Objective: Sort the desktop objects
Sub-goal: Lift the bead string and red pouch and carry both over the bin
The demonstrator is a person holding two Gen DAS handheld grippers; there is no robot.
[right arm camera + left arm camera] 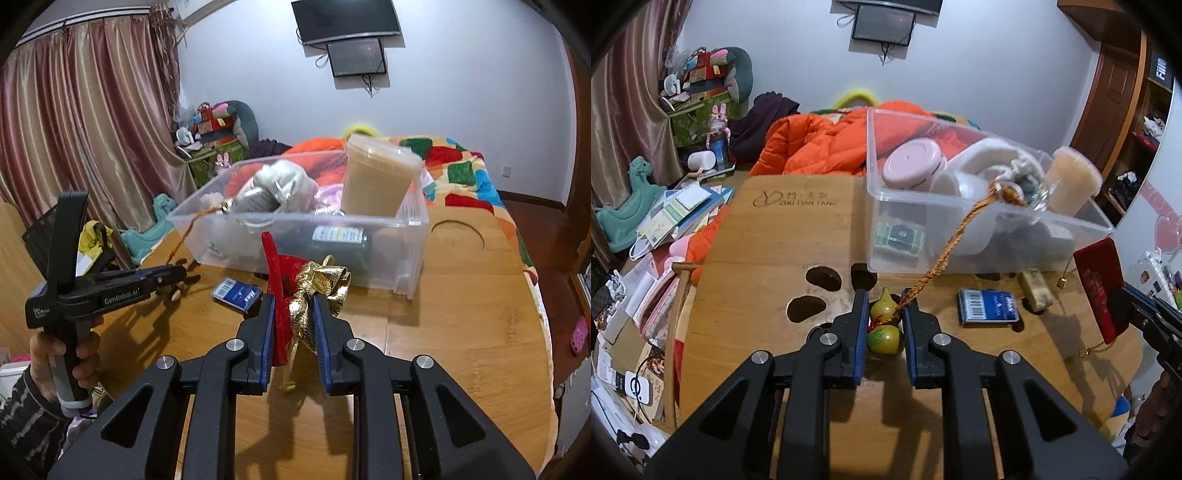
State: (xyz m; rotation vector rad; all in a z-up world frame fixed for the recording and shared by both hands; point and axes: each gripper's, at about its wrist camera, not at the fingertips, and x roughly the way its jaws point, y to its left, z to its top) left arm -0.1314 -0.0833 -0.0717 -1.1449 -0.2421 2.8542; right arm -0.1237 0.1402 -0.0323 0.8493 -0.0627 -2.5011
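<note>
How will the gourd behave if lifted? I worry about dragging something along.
The gourd sits between the left gripper fingers; smooth and rounded, it may slip or roll. Its braided cord runs taut into the bin, so lifting probably tugs whatever it's tied to.

Both grippers' fingers (862,325) (321,325) clamped, loaded.

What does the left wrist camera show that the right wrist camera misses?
Only the left wrist view shows the small gourd gripped by the left tool and a pink-lidded jar in the clear bin. Only the right wrist view shows the gold ribbon on the red box held by the right tool. Both share the bin, the blue card pack and the wooden table.
</note>
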